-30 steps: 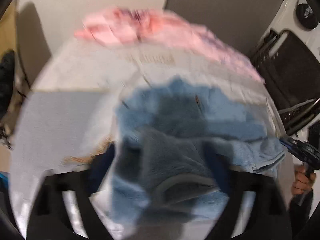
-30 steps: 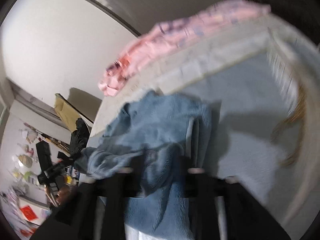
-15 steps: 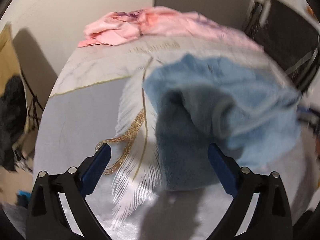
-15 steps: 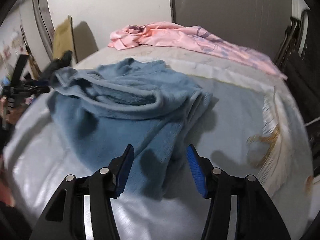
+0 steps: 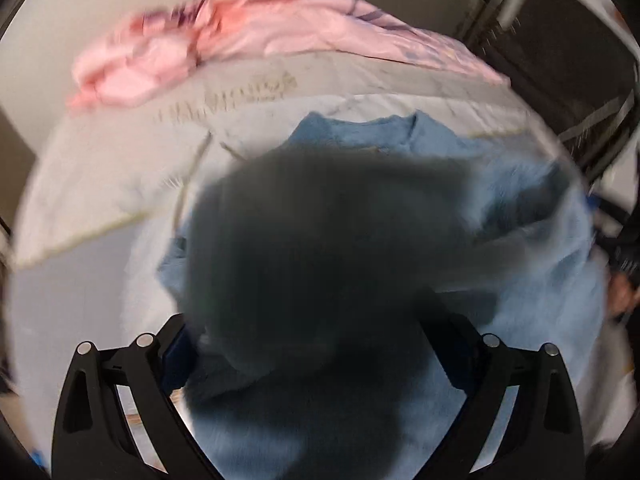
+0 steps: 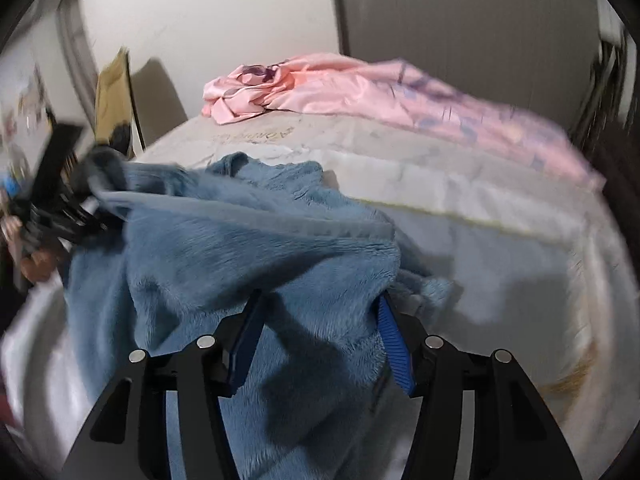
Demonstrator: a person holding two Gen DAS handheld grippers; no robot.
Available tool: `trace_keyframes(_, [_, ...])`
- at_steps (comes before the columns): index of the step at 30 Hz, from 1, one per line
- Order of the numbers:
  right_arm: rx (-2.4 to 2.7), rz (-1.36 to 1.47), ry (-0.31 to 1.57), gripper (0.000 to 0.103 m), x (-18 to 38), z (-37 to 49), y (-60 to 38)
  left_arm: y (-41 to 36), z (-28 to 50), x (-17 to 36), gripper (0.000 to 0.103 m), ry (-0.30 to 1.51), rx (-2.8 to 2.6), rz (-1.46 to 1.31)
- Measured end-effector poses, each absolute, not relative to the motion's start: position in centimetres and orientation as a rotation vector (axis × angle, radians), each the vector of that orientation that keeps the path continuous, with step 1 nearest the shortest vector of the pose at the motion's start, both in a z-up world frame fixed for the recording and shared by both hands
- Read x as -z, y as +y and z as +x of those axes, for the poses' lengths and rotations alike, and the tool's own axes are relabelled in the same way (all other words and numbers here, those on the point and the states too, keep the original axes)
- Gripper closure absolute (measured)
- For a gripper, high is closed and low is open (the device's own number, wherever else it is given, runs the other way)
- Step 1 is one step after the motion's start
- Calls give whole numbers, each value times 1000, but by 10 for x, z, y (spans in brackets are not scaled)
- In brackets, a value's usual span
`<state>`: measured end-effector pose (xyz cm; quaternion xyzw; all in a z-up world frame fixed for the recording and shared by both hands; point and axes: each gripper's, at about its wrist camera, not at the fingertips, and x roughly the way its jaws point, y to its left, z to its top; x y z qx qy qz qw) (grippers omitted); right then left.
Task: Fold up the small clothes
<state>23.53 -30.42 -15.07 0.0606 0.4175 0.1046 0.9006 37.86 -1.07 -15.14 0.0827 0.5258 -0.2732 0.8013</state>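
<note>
blue fleece garment heaped on the white bedcover; left gripper and right gripper both spread wide, fabric bunched between their fingers; pink sheet behind.

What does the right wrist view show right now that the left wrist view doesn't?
Only the right wrist view shows the right gripper with its jaws apart around fleece, the left gripper at a raised edge of the garment, and a tan board against the wall.

Only the left wrist view shows a dark rack at right; dark blurred fleece fills its centre.

Both show the blue fleece garment and the pink cloth on the bed.
</note>
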Motion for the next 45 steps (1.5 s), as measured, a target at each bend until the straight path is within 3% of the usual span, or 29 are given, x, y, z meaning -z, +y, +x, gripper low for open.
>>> trace_keyframes(5, [-236, 228, 883, 45, 159, 251, -312, 0, 398, 154, 18, 1158, 603, -9])
trace_keyframes(13, [-199, 448, 867, 43, 165, 253, -332, -1, 414, 162, 19, 1234, 555, -95])
trace_keyframes(16, [-188, 478, 884, 46, 167, 257, -334, -4, 413, 162, 41, 1222, 502, -38])
trace_keyframes(17, [-174, 467, 905, 69, 170, 261, -331, -5, 413, 162, 55, 1220, 486, -23])
trace_keyframes(18, [-149, 438, 922, 86, 171, 263, -328, -4, 413, 162, 75, 1223, 484, -26])
trace_keyframes(19, [-124, 413, 925, 86, 171, 264, -326, -2, 413, 161, 86, 1228, 487, -37])
trace_keyframes(23, [-93, 359, 854, 90, 144, 251, -320, 12, 403, 138, 89, 1166, 475, -46])
trace_keyframes(32, [-47, 231, 710, 90, 64, 275, -303, 20, 413, 60, 89, 995, 391, -8])
trace_keyframes(40, [135, 234, 859, 90, 139, 351, -305, -6, 458, 135, 86, 1129, 262, 86])
trace_keyframes(41, [158, 226, 878, 91, 151, 355, -305, -8, 460, 148, 82, 1151, 243, 98])
trace_keyframes(42, [184, 221, 903, 94, 162, 359, -305, -10, 461, 163, 66, 1166, 213, 118])
trace_keyframes(43, [212, 224, 946, 94, 179, 361, -307, -11, 460, 168, 41, 1143, 176, 140])
trace_keyframes(45, [216, 257, 944, 89, 182, 360, -313, -6, 457, 168, 19, 1101, 88, 178])
